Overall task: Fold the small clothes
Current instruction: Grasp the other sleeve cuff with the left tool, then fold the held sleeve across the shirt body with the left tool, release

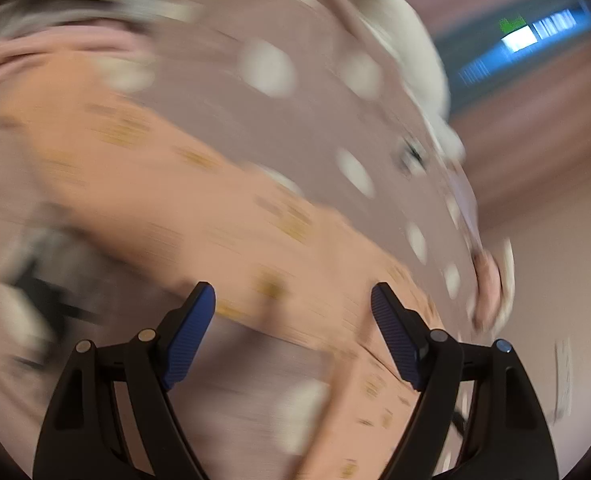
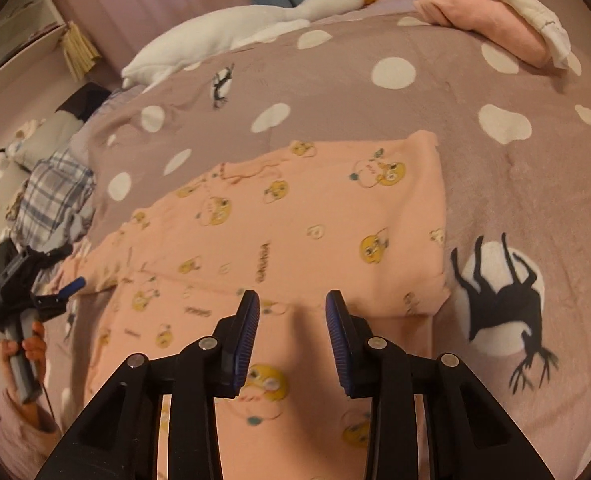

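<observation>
Peach pyjama cloth [image 2: 295, 220] lay flat on the bed's spotted blanket [image 2: 335, 92], just beyond the right gripper [image 2: 292, 300], its jaws apart and empty. At the garment's left edge the left gripper [image 2: 61, 292] was released too; bare blanket stretched beyond to a plush goose [image 2: 235, 28].

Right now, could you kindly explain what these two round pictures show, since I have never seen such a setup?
No robot here: a person holds a two-finger grasping tool in each hand, each carrying a wide-angle camera looking along its fingers. The blurred picture comes from the left tool, whose fingers stand apart over cloth. The sharp one comes from the right tool, fingers also apart, holding nothing. On the dotted mauve bedcover lies a pink garment with yellow cartoon prints, partly folded. Farther back are a white goose toy and a stack of pink and white clothes. At the left edge, the person's hand grips the other tool's handle.
</observation>
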Demonstrator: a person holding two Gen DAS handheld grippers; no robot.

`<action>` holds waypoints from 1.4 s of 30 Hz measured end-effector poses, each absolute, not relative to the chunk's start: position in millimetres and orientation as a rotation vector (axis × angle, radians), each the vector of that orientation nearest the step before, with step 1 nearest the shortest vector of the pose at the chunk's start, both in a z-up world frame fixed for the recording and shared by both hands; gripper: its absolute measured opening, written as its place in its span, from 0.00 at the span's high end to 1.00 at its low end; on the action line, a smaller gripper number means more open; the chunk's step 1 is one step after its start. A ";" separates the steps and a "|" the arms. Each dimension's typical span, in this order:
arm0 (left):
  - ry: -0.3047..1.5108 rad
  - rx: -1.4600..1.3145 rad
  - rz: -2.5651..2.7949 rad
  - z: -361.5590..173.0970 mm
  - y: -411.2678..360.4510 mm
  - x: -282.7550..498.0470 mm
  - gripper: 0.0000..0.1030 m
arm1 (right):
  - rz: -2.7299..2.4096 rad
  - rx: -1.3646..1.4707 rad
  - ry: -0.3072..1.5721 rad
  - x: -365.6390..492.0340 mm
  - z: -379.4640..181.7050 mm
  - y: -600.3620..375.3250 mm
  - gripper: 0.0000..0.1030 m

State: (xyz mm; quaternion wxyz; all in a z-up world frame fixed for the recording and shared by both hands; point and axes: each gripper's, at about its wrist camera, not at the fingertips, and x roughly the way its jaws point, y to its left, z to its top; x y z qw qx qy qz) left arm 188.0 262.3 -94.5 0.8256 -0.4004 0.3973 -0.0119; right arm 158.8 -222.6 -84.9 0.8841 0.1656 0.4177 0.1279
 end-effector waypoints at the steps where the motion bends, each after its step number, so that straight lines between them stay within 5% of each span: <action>1: 0.831 -0.890 0.012 -97.9 283.5 181.7 0.22 | 0.267 0.341 0.868 156.4 -84.1 -220.7 0.67; 7: 0.753 -1.116 0.124 -127.6 377.7 157.1 0.22 | 0.274 0.315 0.863 147.1 -79.4 -207.5 0.67; 18: 0.675 -1.205 0.105 -135.5 410.6 194.4 0.28 | 0.257 0.253 0.885 135.6 -77.3 -188.6 0.67; 21: 0.691 -1.167 0.178 -133.9 410.2 196.5 0.54 | 0.260 0.242 0.887 132.1 -76.0 -184.6 0.67; 23: 0.719 -1.129 0.204 -133.0 405.7 196.6 0.91 | 0.259 0.235 0.883 129.9 -75.3 -183.2 0.67; 24: 0.739 -1.104 0.218 -130.8 403.3 195.9 0.95 | 0.257 0.227 0.878 128.6 -74.7 -182.8 0.67; 31: 0.726 -0.843 0.146 -70.9 353.4 197.4 0.96 | 0.275 0.241 0.857 118.6 -71.9 -182.5 0.67; 42: 0.728 -0.477 -0.287 8.0 121.1 218.9 0.96 | 0.258 0.295 0.826 95.9 -72.0 -205.1 0.67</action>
